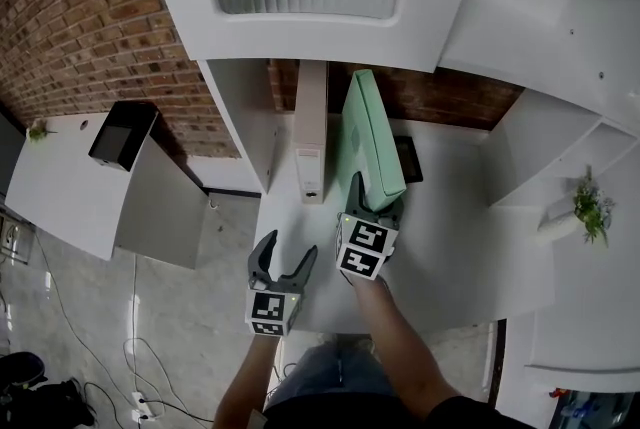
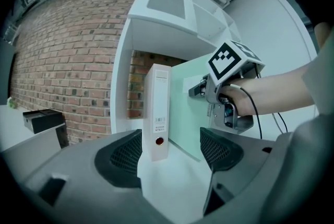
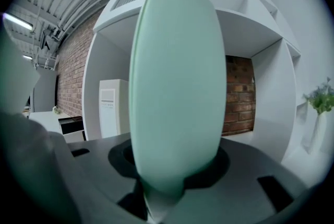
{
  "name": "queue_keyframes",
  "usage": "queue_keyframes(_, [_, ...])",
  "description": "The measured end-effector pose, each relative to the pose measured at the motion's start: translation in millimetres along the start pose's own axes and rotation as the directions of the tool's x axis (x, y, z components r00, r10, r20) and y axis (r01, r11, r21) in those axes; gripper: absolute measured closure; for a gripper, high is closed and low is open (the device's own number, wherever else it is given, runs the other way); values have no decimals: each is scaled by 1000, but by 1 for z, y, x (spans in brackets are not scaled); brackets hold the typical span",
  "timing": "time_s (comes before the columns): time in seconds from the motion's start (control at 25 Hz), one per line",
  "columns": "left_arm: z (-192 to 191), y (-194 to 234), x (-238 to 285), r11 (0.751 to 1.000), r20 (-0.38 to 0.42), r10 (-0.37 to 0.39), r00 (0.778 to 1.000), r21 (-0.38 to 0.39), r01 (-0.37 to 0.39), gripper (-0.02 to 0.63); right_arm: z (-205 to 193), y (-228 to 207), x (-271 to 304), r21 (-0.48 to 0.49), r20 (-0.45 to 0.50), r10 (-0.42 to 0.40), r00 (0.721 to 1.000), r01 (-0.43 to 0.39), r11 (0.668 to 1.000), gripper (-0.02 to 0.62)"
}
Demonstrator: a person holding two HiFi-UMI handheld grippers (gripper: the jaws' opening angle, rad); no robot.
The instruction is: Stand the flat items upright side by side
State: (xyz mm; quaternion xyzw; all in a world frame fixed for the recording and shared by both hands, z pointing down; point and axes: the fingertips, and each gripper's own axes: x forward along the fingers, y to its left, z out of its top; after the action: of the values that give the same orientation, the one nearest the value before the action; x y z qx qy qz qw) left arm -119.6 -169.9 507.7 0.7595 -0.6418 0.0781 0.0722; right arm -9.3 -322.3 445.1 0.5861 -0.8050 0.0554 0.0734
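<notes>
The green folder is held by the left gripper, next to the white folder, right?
No, the right gripper holds the green folder, next to the white folder. The right gripper view shows it between those jaws; the left gripper is open and empty.

White binder (image 1: 311, 132) is stood fully upright, labelled spine with a red dot turned toward 6 o'clock. Mint-green binder (image 1: 368, 137) is propped on edge just beside it at 3 o'clock, a narrow gap left between.
</notes>
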Motion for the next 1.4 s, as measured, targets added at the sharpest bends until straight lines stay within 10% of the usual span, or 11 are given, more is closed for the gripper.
queue_keyframes(1.4, [-17,25,15,997,-28,58,998,-44,-59,261,-14,30,78,-16,-63,-4,998,3,1000,413])
